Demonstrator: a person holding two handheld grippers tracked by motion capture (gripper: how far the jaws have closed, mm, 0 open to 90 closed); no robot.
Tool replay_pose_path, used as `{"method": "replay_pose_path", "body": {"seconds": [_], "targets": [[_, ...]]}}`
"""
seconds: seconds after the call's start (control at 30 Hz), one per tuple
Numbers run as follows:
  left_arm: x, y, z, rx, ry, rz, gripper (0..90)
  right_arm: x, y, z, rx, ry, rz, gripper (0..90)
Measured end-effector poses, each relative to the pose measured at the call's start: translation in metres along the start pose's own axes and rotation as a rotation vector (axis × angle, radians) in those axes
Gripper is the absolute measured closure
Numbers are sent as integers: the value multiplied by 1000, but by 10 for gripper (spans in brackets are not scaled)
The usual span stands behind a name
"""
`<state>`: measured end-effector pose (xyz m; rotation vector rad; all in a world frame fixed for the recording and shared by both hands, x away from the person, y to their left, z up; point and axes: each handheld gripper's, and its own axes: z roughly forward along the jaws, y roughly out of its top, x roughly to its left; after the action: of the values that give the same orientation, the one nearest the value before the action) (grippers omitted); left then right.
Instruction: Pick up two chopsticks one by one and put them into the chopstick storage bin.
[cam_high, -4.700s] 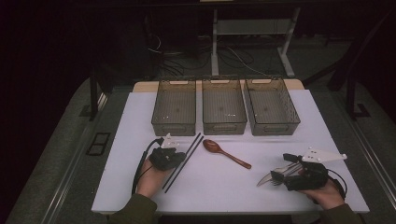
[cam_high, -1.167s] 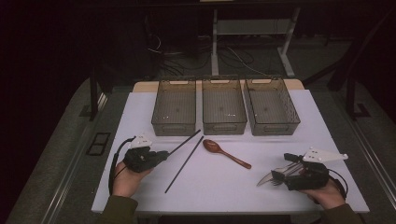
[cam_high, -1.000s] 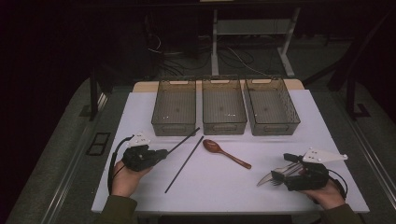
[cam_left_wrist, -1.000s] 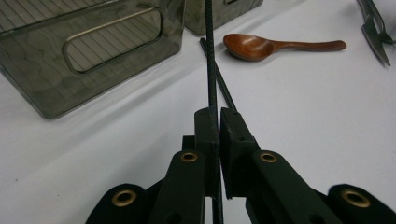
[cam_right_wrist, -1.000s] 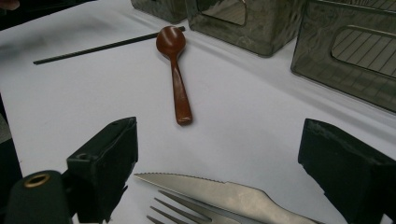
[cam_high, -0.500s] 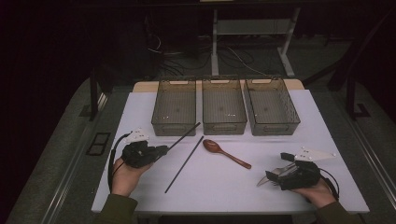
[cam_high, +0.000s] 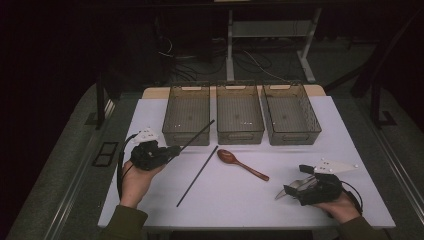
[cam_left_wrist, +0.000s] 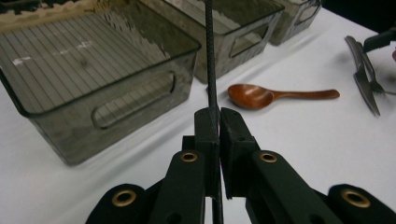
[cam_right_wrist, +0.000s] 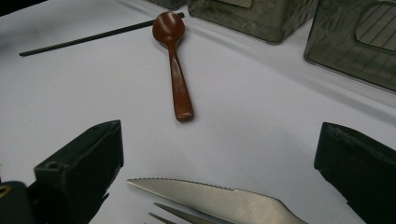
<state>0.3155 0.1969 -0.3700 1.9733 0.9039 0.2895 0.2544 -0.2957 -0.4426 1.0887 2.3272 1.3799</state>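
Observation:
My left gripper (cam_high: 172, 148) (cam_left_wrist: 218, 114) is shut on a black chopstick (cam_high: 197, 134) (cam_left_wrist: 208, 56), held off the table and slanting toward the left bin (cam_high: 187, 112). A second chopstick (cam_high: 197, 175) (cam_right_wrist: 100, 35) lies on the white table. A brown wooden spoon (cam_high: 242, 164) (cam_left_wrist: 261, 95) (cam_right_wrist: 175, 60) rests mid-table. At the front right my right gripper (cam_high: 289, 191) (cam_right_wrist: 222, 140) is open; its jaws have just been opening. A metal knife (cam_right_wrist: 219, 196) and fork (cam_right_wrist: 173, 217) lie on the table between them, not pressed by the pads.
Three grey see-through bins stand in a row at the back, with the middle bin (cam_high: 239, 112) and right bin (cam_high: 290, 112) beside the left one. The white tabletop (cam_high: 320, 150) ends close in front of both hands.
My left gripper has risen a little and moved toward the bins with the chopstick. The right gripper's jaws stand wider around the knife and fork.

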Motion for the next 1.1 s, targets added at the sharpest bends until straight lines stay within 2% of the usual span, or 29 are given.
{"method": "replay_pose_path", "body": {"seconds": [0.37,0.6,0.83,1.1], "targets": [[9,13,9,-8,39,15,861,0,0,-2,-8,-4,1,16],[15,20,18,-9,47,0,861,0,0,-2,-13,-4,0,16],[21,33,25,-11,51,-7,861,0,0,-3,-18,-4,5,16],[27,47,36,-23,61,-1,861,0,0,-4,-24,-2,3,16]]}}
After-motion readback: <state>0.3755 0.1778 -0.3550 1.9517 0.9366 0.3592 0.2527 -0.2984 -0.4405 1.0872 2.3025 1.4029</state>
